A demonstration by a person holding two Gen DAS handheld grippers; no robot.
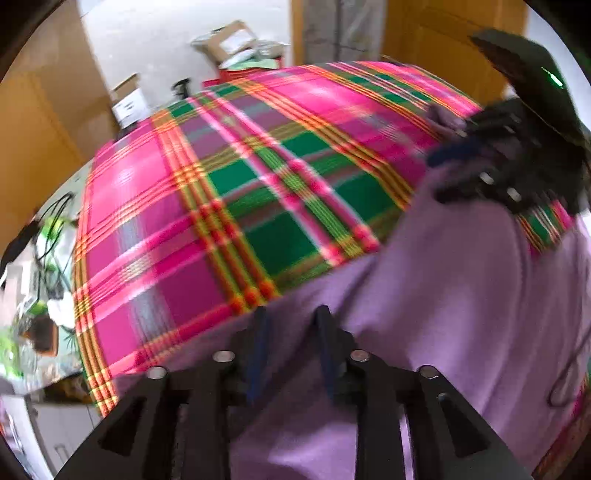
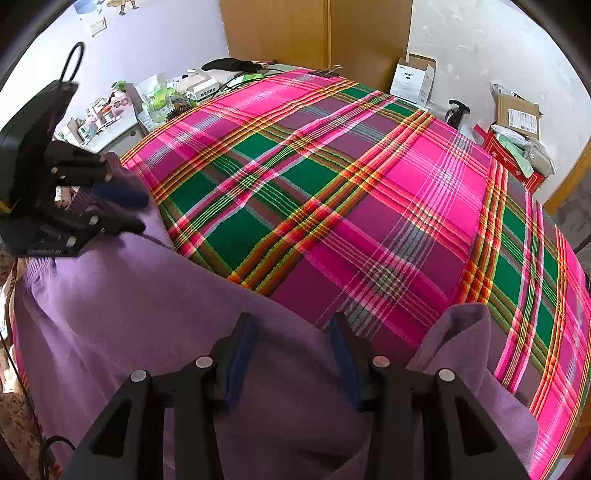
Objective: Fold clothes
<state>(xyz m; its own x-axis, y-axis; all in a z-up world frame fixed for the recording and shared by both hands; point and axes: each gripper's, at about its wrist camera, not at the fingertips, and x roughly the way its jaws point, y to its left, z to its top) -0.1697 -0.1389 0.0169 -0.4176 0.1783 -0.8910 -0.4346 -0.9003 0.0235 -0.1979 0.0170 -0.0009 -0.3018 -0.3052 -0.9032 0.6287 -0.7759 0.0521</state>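
A purple sweater (image 2: pixel 147 302) lies on a bed covered by a pink and green plaid sheet (image 2: pixel 332 184). My right gripper (image 2: pixel 291 321) hovers over the sweater's far edge with its fingers apart and nothing pinched between them. A raised fold of the sweater (image 2: pixel 465 354) stands just to its right. My left gripper (image 2: pixel 135 210) is at the sweater's ribbed end on the left, open, with cloth lying loosely by its fingers. In the blurred left wrist view the left gripper (image 1: pixel 291 315) stands open over the sweater (image 1: pixel 461 295), and the right gripper (image 1: pixel 439 175) is at the upper right.
A cluttered side table (image 2: pixel 122 107) stands beyond the bed's far left corner. A wooden wardrobe (image 2: pixel 314 33) is behind the bed. An open white carton (image 2: pixel 413 79), a brown box (image 2: pixel 517 114) and a red box (image 2: pixel 513 162) sit on the floor at the far right.
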